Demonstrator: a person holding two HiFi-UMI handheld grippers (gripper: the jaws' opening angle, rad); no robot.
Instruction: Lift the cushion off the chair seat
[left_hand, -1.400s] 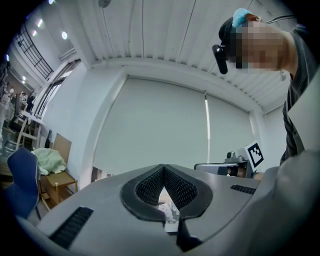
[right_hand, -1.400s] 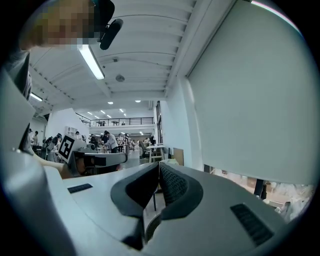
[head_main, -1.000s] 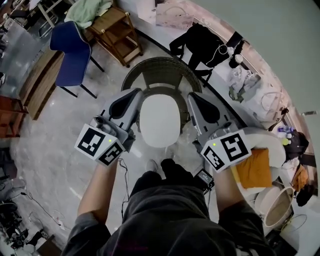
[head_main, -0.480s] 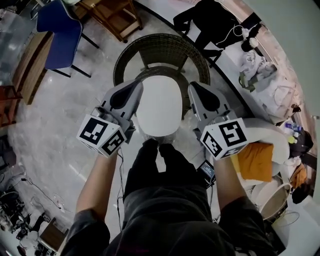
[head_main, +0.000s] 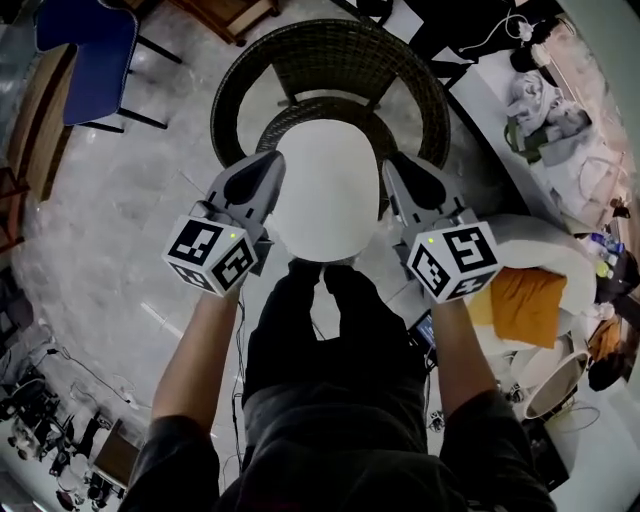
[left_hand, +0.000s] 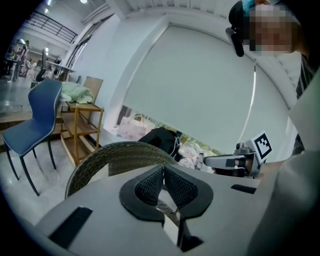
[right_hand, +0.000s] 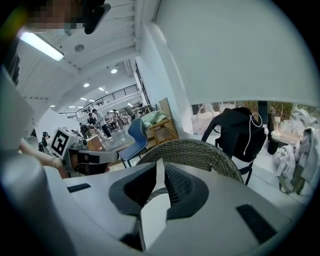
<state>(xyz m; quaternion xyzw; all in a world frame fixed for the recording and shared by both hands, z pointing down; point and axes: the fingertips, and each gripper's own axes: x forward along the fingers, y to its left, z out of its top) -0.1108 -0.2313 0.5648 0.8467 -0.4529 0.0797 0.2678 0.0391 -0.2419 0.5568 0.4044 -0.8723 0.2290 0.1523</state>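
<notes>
Shut and empty, the left hand-held gripper (head_main: 271, 163) and right hand-held gripper (head_main: 396, 163) are flanking the white oval cushion (head_main: 325, 195) on the dark wicker chair (head_main: 330, 52); I should be opening them first.

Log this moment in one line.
left hand-held gripper: shut on cushion | right hand-held gripper: shut on cushion | cushion: over wicker chair seat

The cushion (head_main: 322, 195) is lying over the seat of the chair (head_main: 330, 55), with the left hand-held gripper (head_main: 272, 162) sitting at its left edge and the right hand-held gripper (head_main: 394, 162) at its right. A 2nd chair (head_main: 85, 50) is standing behind at the left, and a pillow (head_main: 528, 305) is lying well apart at the right.
</notes>
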